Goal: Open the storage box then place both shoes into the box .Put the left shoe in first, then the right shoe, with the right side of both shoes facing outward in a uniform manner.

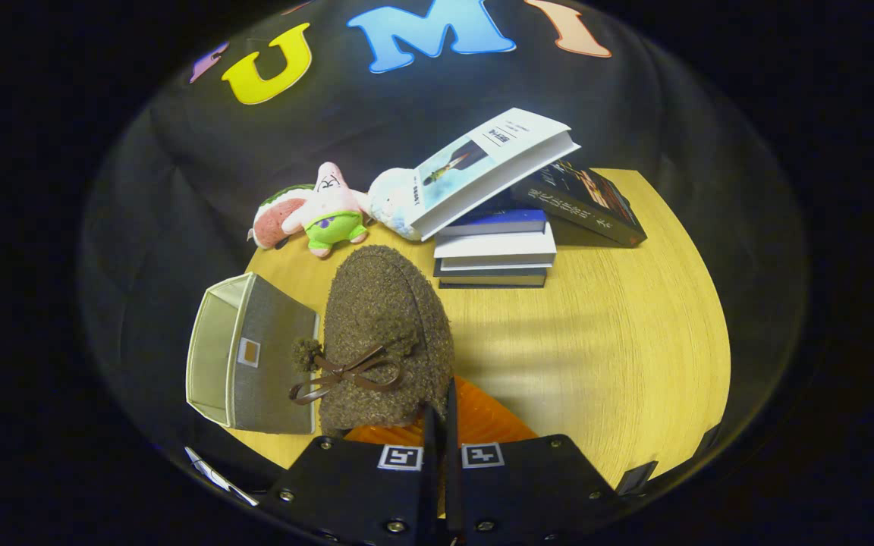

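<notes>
Holding a fuzzy brown shoe (384, 334) in the gripper view, your gripper (441, 413) sits at the lower middle of the frame with its jaws drawn nearly together, pinching the shoe's rim where the two fingers meet. You see the shoe from above, its toe pointing toward the upper part of the frame and a thin brown bow (346, 373) lying across its top. An orange sole edge (482, 421) shows just right of the fingers, beneath the shoe.

To the left of the shoe, touching or just beside it, you have the grey storage box (243, 356) lying on the wooden bench (619, 341), its open, pale-lined mouth turned toward the left of the frame.

Toward the upper middle, a stack of books (494, 250) rests on the bench, with a white book (482, 171) leaning tilted on top and a dark book (581, 201) to its right. Left of the books, three soft toys sit in a row: a pink star (331, 208), a watermelon-like one (274, 216) and a pale one (391, 197).
</notes>
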Motion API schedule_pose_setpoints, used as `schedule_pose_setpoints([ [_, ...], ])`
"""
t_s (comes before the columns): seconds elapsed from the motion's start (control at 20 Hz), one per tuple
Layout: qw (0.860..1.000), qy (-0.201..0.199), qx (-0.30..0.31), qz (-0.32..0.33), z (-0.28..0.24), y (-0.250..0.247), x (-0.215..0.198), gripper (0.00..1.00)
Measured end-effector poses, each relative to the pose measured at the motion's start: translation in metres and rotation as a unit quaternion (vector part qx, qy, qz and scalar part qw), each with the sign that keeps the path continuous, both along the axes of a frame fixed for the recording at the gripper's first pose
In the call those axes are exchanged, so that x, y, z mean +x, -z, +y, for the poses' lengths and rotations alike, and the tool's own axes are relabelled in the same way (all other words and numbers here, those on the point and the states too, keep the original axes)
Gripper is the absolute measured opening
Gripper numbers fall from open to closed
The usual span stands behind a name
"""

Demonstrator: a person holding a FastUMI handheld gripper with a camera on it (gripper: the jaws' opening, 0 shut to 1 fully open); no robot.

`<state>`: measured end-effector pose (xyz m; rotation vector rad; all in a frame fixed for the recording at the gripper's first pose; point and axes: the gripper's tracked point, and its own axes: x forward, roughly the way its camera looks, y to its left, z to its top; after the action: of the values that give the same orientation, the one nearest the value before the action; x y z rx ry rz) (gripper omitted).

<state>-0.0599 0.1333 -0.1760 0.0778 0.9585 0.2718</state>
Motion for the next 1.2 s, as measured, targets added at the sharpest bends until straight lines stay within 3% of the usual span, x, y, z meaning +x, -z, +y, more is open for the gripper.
schedule_pose_setpoints([
  [0.75, 0.994, -0.105, 0.042, -0.008, 0.197, -0.05, -0.003, 0.05],
  [1.2, 0.993, -0.097, 0.027, 0.053, 0.28, -0.01, -0.007, 0.05],
])
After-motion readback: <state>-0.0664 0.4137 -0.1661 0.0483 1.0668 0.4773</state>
